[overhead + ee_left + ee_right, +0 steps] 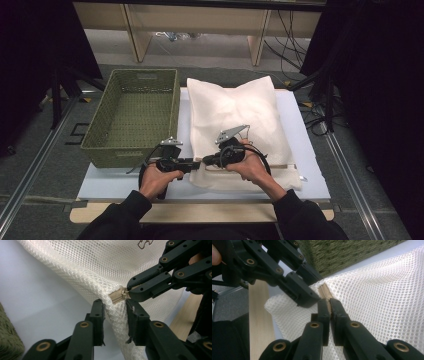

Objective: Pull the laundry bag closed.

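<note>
One white mesh bag (235,120) lies at centre frame on the pale tabletop (310,165), right of one woven green basket (135,115). At its lower-left corner two tools meet: the left hand-held gripper (113,311) pinches the netting, while the right hand-held gripper (329,305), jaws clamped narrow, grips the tan zipper (119,295), seen close up in both gripper views.

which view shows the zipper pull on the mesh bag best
The left gripper view: the zipper pull sits close and sharp at the mesh bag corner, pinched by the right gripper. The right gripper view shows just tan zipper tape by its shut jaws; in the high view it's too small to tell.
</note>
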Available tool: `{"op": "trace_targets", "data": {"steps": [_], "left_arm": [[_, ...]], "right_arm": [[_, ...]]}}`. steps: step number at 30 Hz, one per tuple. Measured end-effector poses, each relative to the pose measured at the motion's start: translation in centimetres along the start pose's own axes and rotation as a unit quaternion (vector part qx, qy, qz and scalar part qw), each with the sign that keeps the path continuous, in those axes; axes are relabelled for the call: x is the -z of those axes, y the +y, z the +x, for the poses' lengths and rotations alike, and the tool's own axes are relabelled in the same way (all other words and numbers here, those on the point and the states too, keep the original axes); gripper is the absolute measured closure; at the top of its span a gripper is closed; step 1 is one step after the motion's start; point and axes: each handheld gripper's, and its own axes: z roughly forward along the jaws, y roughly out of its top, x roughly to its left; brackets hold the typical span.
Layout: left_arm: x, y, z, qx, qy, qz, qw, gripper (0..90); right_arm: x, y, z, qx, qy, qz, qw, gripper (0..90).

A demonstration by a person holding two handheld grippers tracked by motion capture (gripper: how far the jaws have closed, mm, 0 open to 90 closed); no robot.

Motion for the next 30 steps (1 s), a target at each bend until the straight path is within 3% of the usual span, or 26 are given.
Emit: {"op": "trace_targets", "data": {"steps": [2,4,6,7,11,15,16,18,22,24,30], "left_arm": [[0.0,0.0,-0.2,0.001,0.0,0.001,1.0,73.6],[0.1,-0.1,0.0,-0.019,0.014,-0.006,0.9997,78.3],[0.1,-0.1,-0.1,-0.024,0.019,-0.007,0.9995,80.0],[0.2,-0.1,-0.2,-0.039,0.032,-0.004,0.9987,80.9],[0.2,-0.3,-0.5,-0.05,0.044,-0.014,0.9977,82.1],[0.5,-0.4,-0.3,-0.052,0.04,-0.014,0.9977,82.3],[0.4,-0.5,-0.4,-0.044,0.039,-0.021,0.9981,82.4],[0.5,-0.5,-0.4,-0.045,0.041,-0.021,0.9979,82.7],[0.8,-0.6,-0.5,-0.041,0.038,-0.025,0.9981,83.1],[1.0,-0.5,-0.7,-0.043,0.041,-0.027,0.9979,83.2],[1.5,-0.7,-0.4,-0.04,0.039,-0.028,0.998,83.4]], "right_arm": [[0.0,0.0,-0.1,0.007,0.002,-0.002,1.0,88.1],[0.1,0.0,-0.1,0.003,0.004,-0.007,1.0,88.1],[0.1,-0.1,-0.2,0.004,0.001,-0.006,1.0,88.1],[0.1,-0.1,-0.1,-0.001,-0.002,-0.005,1.0,88.2],[-0.2,-0.4,-0.2,-0.011,0.0,-0.013,0.9999,88.2],[-0.2,-0.5,-0.1,-0.022,0.004,-0.02,0.9996,88.2],[-0.2,-0.6,-0.2,-0.02,0.005,-0.023,0.9995,88.3],[-0.2,-0.6,0.0,-0.039,0.006,-0.018,0.999,88.3],[-0.1,-0.6,0.2,-0.044,0.0,-0.024,0.9987,88.3],[-0.1,-0.7,0.3,-0.052,0.011,-0.033,0.998,88.4],[0.1,-1.2,0.2,-0.06,0.003,-0.031,0.9977,88.4]]}}
